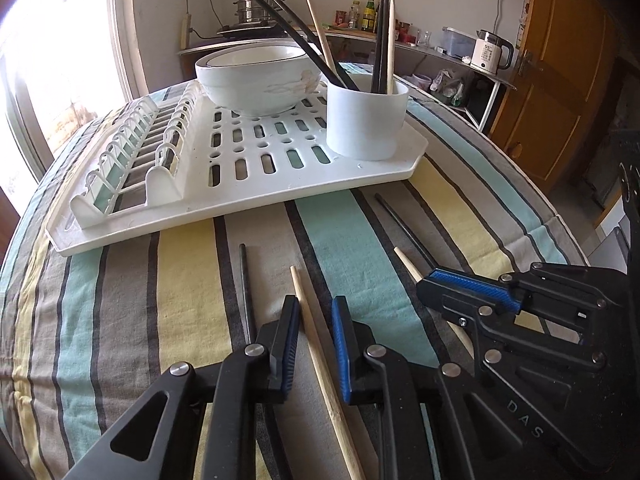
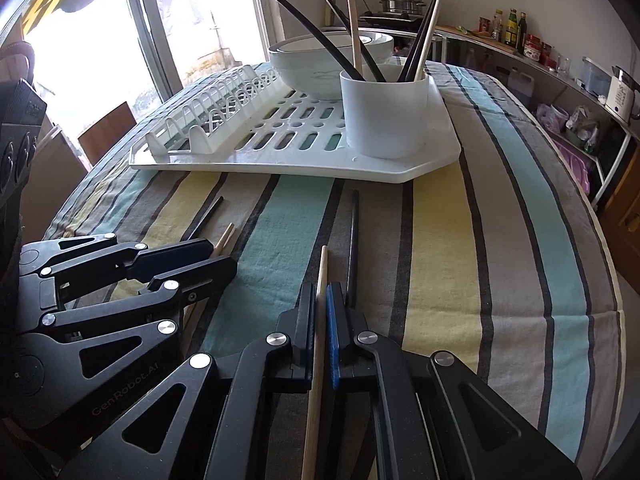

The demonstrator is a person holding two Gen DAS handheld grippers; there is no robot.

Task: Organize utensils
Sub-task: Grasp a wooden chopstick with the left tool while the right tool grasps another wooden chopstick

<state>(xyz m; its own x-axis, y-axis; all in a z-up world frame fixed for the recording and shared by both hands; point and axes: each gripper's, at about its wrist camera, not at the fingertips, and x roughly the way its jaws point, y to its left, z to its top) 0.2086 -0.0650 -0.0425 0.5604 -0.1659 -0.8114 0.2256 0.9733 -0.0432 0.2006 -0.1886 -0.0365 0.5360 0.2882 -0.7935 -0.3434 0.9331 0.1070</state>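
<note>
Your left gripper point(image 1: 316, 320) is low over the striped cloth point(image 1: 360, 240), on the near side of the white rack point(image 1: 280, 184), fingers spread, with a wooden chopstick point(image 1: 320, 360) lying in the gap between them (not pinched, clearance shows on both sides). A black chopstick point(image 1: 247, 288) lies on the cloth just left of that gripper, running toward the rack. Your right gripper point(image 2: 320, 320) is also on the near side of the rack and is pinching a second wooden chopstick point(image 2: 318, 340): both pads sit tight against its shaft, tip pointing at the rack. Another black chopstick point(image 2: 353, 248) lies on the cloth just right of it, roughly parallel, its far end close to the rack's front edge. In the left wrist view the right gripper sits to the right of yours and crosses over that wood stick and black stick. The white cup point(image 1: 366, 120) stands upright on the rack's near right corner, holding several chopsticks, black and wooden, leaning out in different directions. Stacked white bowls point(image 1: 256, 76) sit on the rack behind the cup, toward the left; exact bowl count is hard to read. The plate slots point(image 1: 132, 152) run along the rack's left side.
</note>
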